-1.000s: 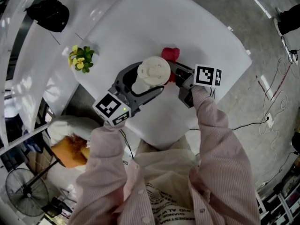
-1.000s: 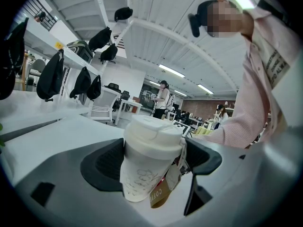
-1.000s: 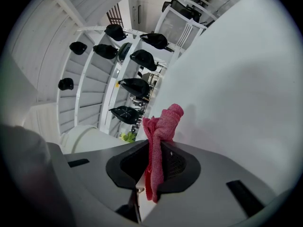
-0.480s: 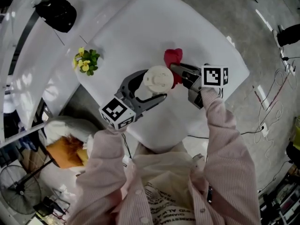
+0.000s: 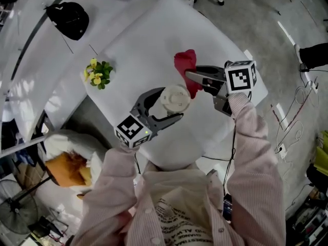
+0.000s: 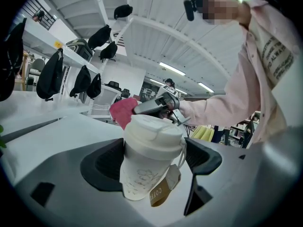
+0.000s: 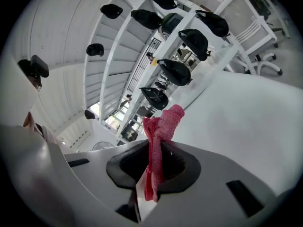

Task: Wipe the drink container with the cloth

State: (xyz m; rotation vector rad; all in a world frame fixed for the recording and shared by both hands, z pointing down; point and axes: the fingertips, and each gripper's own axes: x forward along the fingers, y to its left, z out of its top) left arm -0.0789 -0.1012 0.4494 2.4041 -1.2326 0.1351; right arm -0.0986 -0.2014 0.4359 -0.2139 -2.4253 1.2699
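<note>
A white paper coffee cup (image 5: 175, 98) with a white lid and a brown tag (image 6: 163, 190) is held between the jaws of my left gripper (image 5: 175, 106), above the white table (image 5: 148, 50). In the left gripper view the cup (image 6: 149, 157) leans slightly, and both jaws press its sides. My right gripper (image 5: 190, 76) is shut on a red cloth (image 5: 186, 69), which hangs just right of the cup's lid. In the right gripper view the cloth (image 7: 159, 145) stands pinched between the jaws. Whether cloth and cup touch is unclear.
A small yellow flower bunch (image 5: 97, 74) lies at the table's left edge. Black caps (image 5: 69, 18) rest on the white surface at upper left. An orange bag (image 5: 69, 169) and a fan (image 5: 20, 209) sit on the floor at lower left. Cables (image 5: 297, 104) run at right.
Both grippers have moved up and to the right in the head view, carrying the cup and the cloth. The cloth stays close beside the cup's lid.
</note>
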